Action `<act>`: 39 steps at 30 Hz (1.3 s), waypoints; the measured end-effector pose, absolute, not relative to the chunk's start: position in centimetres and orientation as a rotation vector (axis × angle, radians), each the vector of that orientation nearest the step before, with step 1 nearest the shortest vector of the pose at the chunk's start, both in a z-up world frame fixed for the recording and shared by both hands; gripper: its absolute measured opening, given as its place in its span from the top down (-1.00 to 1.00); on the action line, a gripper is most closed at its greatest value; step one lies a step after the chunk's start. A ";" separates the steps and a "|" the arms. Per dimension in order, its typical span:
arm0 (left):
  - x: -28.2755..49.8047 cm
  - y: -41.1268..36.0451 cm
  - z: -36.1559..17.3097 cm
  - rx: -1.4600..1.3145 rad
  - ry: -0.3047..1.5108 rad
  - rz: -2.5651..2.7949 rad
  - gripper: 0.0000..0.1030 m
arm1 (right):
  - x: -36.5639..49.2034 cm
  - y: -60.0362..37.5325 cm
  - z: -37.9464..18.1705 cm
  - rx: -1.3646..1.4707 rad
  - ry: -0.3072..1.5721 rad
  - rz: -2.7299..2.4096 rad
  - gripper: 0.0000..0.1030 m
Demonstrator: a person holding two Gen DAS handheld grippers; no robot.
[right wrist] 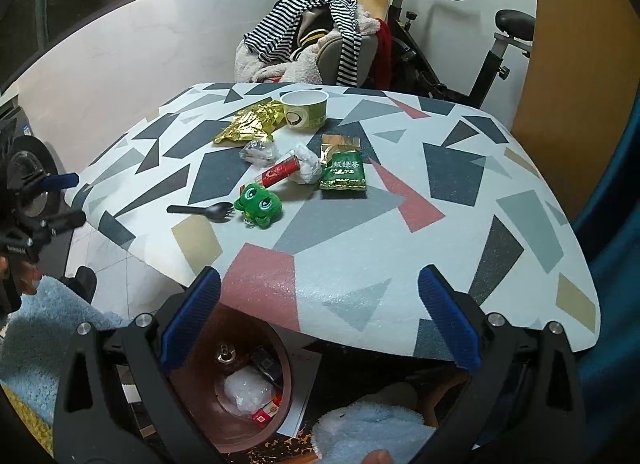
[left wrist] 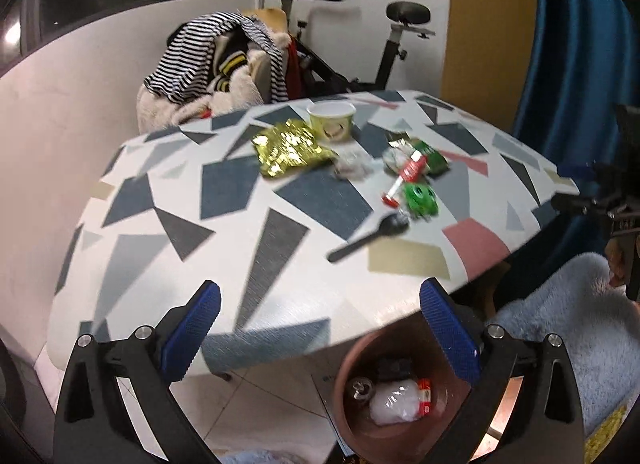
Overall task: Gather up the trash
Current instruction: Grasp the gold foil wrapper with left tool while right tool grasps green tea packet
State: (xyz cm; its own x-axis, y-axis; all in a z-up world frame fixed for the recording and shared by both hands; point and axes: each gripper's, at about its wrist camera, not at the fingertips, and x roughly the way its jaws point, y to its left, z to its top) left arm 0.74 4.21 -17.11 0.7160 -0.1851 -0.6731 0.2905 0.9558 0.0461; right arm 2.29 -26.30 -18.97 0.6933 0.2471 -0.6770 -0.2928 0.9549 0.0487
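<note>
My left gripper [left wrist: 320,324] stands open and empty over the brown bin [left wrist: 344,404], which holds a white bag [left wrist: 394,400] and a can. My right gripper [right wrist: 320,316] is open and empty too, at the table's near edge above the same bin [right wrist: 196,396]. On the patterned table [right wrist: 400,264] lie a gold wrapper [right wrist: 248,124], a paper cup [right wrist: 305,109], crumpled clear plastic [right wrist: 259,152], a red tube wrapper [right wrist: 280,174], a green tea packet [right wrist: 343,172], a green frog toy [right wrist: 258,204] and a black spork [right wrist: 200,209].
A chair heaped with striped clothes [right wrist: 320,24] and an exercise bike [right wrist: 480,64] stand behind the table. A blue curtain [left wrist: 580,64] hangs to the right. A fluffy blue sleeve [left wrist: 560,324] is beside the bin. The other gripper [right wrist: 48,200] shows at the left edge of the right wrist view.
</note>
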 end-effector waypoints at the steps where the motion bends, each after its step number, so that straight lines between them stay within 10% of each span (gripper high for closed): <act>1: 0.8 4.4 -16.9 0.148 0.716 -0.265 -0.89 | 2.4 -26.4 -18.9 -0.055 0.746 0.311 -0.89; 24: 10.6 8.3 -15.8 -0.081 0.761 -0.229 -0.89 | 15.5 -26.3 -19.6 -0.073 0.821 0.220 -0.86; 34: 17.3 9.6 -17.5 -0.148 0.822 -0.220 -0.89 | 25.4 -25.3 -24.6 0.040 0.964 0.264 -0.37; 39: 21.1 9.5 -19.1 -0.205 0.871 -0.256 -0.88 | 25.9 -23.5 -25.1 -0.019 0.980 0.296 0.34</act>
State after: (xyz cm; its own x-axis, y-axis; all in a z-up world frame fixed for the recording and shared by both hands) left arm 21.05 9.46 -19.05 0.6169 -0.3034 -0.7262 0.1376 0.9501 -0.2800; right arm 25.86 -23.54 -25.05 0.5202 0.2382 -0.8202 -0.2554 0.9598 0.1168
